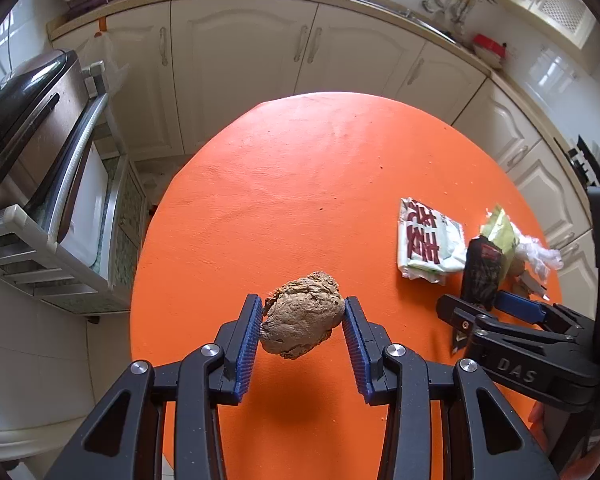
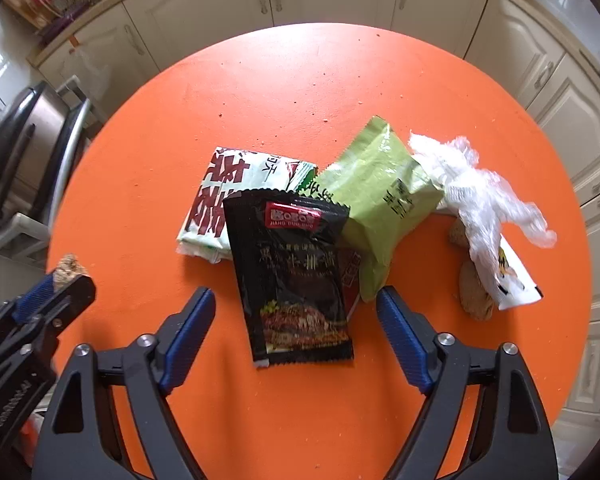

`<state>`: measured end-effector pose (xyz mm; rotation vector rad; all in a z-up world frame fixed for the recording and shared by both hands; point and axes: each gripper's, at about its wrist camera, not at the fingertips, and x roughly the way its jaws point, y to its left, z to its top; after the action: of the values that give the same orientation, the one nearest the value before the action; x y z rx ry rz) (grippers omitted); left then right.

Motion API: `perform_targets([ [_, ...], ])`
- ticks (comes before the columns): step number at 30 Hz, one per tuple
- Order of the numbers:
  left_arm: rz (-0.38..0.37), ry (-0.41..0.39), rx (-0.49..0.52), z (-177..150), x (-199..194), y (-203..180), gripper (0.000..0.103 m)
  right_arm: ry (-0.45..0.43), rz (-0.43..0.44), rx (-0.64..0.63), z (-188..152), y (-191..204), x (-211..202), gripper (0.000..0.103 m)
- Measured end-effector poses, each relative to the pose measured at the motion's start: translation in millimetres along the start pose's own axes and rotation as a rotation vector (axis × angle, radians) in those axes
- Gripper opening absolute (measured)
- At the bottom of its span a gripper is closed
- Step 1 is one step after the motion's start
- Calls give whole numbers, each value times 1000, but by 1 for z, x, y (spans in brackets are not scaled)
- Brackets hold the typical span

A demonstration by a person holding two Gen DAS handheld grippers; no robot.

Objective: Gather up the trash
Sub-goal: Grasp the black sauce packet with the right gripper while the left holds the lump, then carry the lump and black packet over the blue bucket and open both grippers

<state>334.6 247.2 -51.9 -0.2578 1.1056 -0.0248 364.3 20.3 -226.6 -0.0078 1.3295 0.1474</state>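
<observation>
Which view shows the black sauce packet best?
The right wrist view: the black sauce packet lies face-up and whole, below the open right gripper. The left wrist view shows it small, foreshortened, partly behind that gripper.

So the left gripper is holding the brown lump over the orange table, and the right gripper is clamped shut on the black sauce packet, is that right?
Not quite. The right gripper is open: in the right wrist view its fingers stand apart on either side of the black sauce packet, not gripping it. The rest holds: the left gripper has the brown lump between its pads over the orange table.
</observation>
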Motion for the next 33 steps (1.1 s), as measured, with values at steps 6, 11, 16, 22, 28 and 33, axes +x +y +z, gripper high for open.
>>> perform_targets([
  [6, -10, 0, 0, 3, 8, 1, 37, -19, -96, -30, -1, 5, -2, 39],
  [11, -16, -15, 17, -1, 3, -6, 37, -31, -62, -14, -3, 5, -11, 26],
  [16, -21, -29, 49, -7, -7, -18, 37, -47, -44, 4, -13, -2, -25, 24],
  [22, -29, -48, 108, -17, -20, -48, 37, -78, -13, 22, -34, -20, -50, 24],
  [28, -45, -62, 186, -29, -33, -89, 37, -127, -10, 68, -53, -47, -76, 24],
  [33, -64, -65, 267, -42, -38, -133, 37, -168, -16, 126, -72, -76, -98, 24],
])
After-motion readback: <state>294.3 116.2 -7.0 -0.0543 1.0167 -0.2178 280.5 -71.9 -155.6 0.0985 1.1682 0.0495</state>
